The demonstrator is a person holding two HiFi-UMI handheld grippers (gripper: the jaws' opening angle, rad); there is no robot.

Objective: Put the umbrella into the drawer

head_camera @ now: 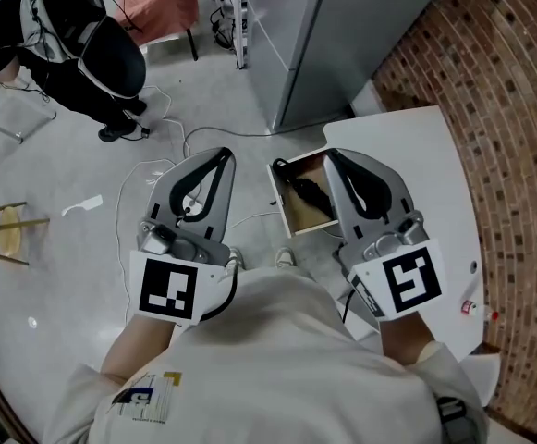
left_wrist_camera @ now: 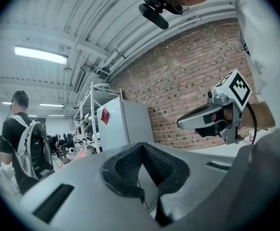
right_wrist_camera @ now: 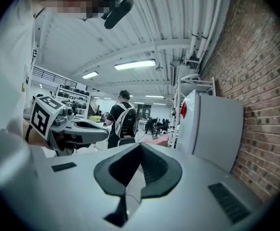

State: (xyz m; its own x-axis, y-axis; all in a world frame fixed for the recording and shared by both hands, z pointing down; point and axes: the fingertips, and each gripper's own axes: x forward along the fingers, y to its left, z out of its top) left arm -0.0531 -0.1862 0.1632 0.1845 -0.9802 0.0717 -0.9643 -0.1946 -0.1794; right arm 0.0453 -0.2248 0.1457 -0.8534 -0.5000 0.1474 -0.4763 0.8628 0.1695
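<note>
The open wooden drawer juts out from the white table's left side. A black folded umbrella lies inside it. My right gripper hovers over the drawer with its jaws shut and nothing between them; it partly hides the drawer's right half. My left gripper hangs over the floor to the left of the drawer, also shut and empty. The left gripper view shows its own closed tips and the right gripper beside it. The right gripper view shows its closed tips and the left gripper.
The white table runs along a brick wall on the right. A grey cabinet stands beyond the drawer. Cables trail on the floor. A person with a backpack stands at the far left; a yellow stool is at the left edge.
</note>
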